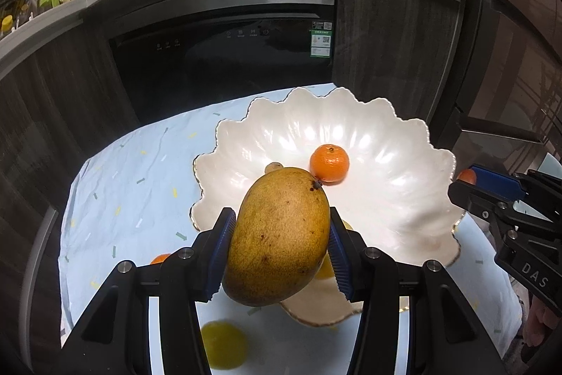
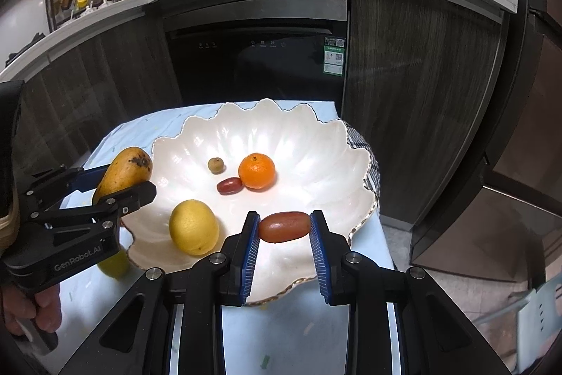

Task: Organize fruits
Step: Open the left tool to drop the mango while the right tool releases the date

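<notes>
Left tongs [image 1: 281,243] gripping mango [image 1: 277,234], right tongs [image 2: 284,227] perhaps pinching date [image 2: 284,226]

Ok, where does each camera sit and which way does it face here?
Left wrist: on the left gripper, angled down at the white scalloped ceramic bowl; its jaws clamp a yellow-brown mango.
Right wrist: on the right gripper, facing the same bowl; it grips a reddish-brown oval fruit; a hand shows.
Shared: bowl, orange round tangerine, mango, black dishwasher.
</notes>
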A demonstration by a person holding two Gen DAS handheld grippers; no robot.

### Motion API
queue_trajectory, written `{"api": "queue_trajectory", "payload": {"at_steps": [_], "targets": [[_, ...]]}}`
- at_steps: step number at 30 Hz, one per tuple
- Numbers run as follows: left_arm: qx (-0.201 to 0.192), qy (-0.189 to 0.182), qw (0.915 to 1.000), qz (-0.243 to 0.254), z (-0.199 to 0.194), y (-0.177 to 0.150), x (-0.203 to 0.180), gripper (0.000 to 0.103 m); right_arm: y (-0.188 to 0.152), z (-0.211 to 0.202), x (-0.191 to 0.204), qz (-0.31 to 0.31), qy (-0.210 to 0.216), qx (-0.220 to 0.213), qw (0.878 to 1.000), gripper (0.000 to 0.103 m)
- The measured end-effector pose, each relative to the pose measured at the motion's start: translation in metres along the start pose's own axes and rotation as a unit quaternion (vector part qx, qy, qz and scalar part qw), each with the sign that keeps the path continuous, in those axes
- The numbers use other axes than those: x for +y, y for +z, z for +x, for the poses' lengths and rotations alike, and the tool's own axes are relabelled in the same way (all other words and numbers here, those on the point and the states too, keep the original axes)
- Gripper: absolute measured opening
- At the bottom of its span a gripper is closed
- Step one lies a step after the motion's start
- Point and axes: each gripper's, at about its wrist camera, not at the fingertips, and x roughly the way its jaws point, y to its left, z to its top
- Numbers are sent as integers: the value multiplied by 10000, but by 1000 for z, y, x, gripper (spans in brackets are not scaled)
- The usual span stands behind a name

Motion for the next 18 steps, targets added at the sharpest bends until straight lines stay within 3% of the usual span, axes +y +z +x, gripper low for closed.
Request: {"api": "queue_trajectory", "payload": {"at_steps": [14, 17, 18], "targets": [[25, 130, 9999, 48, 17, 10, 1, 52, 6, 20, -4, 66, -5, 272, 9996, 30], [83, 142, 9998, 61, 18, 12, 2, 52, 6, 23, -4, 87, 10, 335, 9994, 32], [100, 147, 9998, 52, 19, 12, 2, 52, 6, 23, -4, 93, 0, 353, 9993, 39]]}}
